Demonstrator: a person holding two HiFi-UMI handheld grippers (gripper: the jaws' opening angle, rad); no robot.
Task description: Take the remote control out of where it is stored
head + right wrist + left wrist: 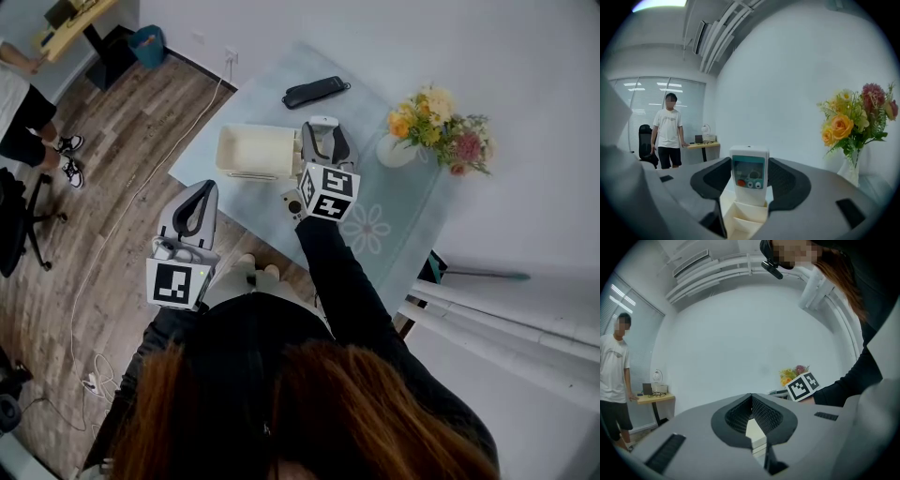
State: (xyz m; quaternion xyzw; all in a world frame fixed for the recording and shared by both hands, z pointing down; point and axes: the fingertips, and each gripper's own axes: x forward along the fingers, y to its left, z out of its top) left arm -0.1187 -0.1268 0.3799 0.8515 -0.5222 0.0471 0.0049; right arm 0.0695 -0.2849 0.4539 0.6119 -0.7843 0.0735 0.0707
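Right gripper (322,131) grasps white remote control (749,180), pads against both its sides. Remote upright, lower end inside compartment of cream storage box (740,216) on tabletop (394,220). Grasp looks made; lift-out not yet done. Left gripper (751,397) clenched, empty, held back from tabletop.

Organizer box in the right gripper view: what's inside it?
A white remote stands upright in one compartment of the box, gripped between the right tool's jaws. Its lower end is hidden behind the compartment wall.
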